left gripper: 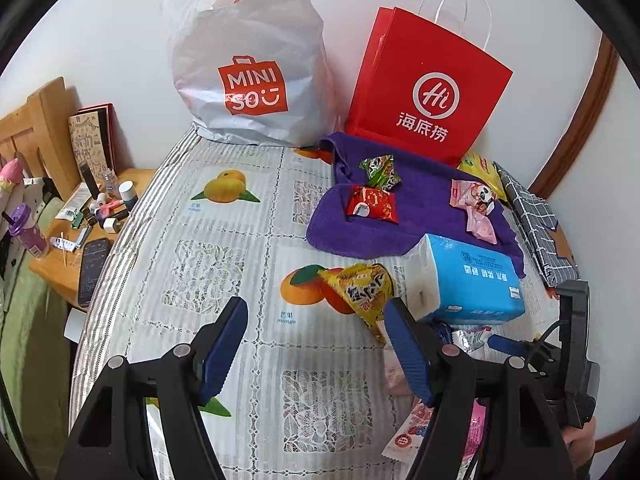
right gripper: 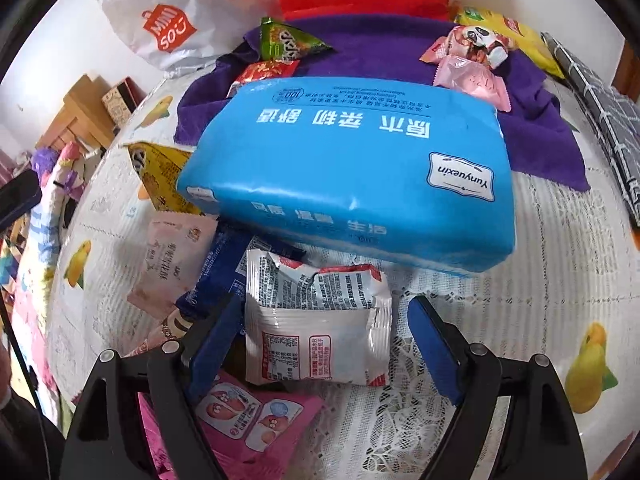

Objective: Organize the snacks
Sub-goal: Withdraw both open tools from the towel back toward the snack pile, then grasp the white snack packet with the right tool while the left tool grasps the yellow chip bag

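My left gripper (left gripper: pixel 316 312) hangs open over the fruit-print tablecloth (left gripper: pixel 224 264) with nothing between its blue pads. A yellow snack packet (left gripper: pixel 360 292) lies just beyond its right finger, beside a blue tissue pack (left gripper: pixel 468 280). My right gripper (right gripper: pixel 324 312) points steeply down and straddles a white snack packet (right gripper: pixel 316 332). Its pads stand apart from the packet's edges, with a clear gap on the right. Pink (right gripper: pixel 248 412), dark blue (right gripper: pixel 220 268) and pale pink (right gripper: pixel 172 256) packets lie to its left. Green (left gripper: pixel 380 170), red (left gripper: pixel 372 204) and pink (left gripper: pixel 476 208) packets rest on a purple towel (left gripper: pixel 416 188).
A white Miniso bag (left gripper: pixel 248 64) and a red paper bag (left gripper: pixel 424 88) stand against the back wall. A checked cloth (left gripper: pixel 536 224) lies at the right edge, with a yellow bag (right gripper: pixel 512 32) near it. A wooden bedside table (left gripper: pixel 52 268) with a phone (left gripper: pixel 92 272) and bottles sits to the left.
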`<state>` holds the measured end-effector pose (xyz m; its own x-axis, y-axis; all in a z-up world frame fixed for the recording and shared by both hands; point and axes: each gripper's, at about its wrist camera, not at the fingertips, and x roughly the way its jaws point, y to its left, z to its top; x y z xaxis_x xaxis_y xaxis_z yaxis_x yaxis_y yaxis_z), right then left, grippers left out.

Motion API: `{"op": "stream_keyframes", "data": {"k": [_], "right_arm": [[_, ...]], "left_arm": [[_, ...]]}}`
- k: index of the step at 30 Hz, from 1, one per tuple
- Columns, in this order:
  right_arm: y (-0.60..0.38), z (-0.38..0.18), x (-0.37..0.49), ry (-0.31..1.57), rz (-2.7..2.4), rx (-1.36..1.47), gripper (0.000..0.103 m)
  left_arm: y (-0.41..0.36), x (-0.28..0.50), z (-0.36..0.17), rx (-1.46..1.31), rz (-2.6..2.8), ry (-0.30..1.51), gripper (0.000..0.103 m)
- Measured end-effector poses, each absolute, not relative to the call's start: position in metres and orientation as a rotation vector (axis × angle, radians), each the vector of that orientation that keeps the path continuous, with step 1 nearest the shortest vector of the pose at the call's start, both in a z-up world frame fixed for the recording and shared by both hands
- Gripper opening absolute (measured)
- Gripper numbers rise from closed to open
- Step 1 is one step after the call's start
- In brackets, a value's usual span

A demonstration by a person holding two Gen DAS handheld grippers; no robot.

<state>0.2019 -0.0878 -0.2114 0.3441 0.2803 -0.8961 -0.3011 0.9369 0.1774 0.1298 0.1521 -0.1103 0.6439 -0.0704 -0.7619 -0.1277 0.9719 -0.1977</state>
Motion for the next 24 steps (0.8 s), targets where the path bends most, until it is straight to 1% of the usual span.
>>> {"op": "stream_keyframes", "data": {"k": [1, 2, 3, 4, 9, 24], "right_arm": [[-0.087, -0.211, 0.201, 1.152, 0.37, -0.037, 0.071], [-0.087, -0.21, 0.2, 1.151, 0.36, -0.05, 0.068], [-0.088, -0.21, 0.199, 1.151, 0.351, -0.058, 0.062], [-0.09, -0.21, 0.198, 1.147, 0.346, -0.058, 0.059], [-0.105, -0.205, 0.189, 1.114, 0.318, -0.019, 0.056], [-0.167, -0.183, 0.169, 1.022, 0.203, 0.07, 0.056]], "left_arm": [[0.152, 0.129, -0.111, -0.242, 0.032, 0.874, 0.069], [0.152, 0.129, -0.111, -0.242, 0.032, 0.874, 0.069], [0.152, 0.129, -0.111, -0.243, 0.032, 0.874, 0.069], [0.152, 0.128, -0.112, -0.244, 0.03, 0.873, 0.069], [0.149, 0.123, -0.117, -0.235, 0.026, 0.888, 0.069], [0.117, 0.133, -0.129, -0.213, -0.039, 0.918, 0.069]]}}
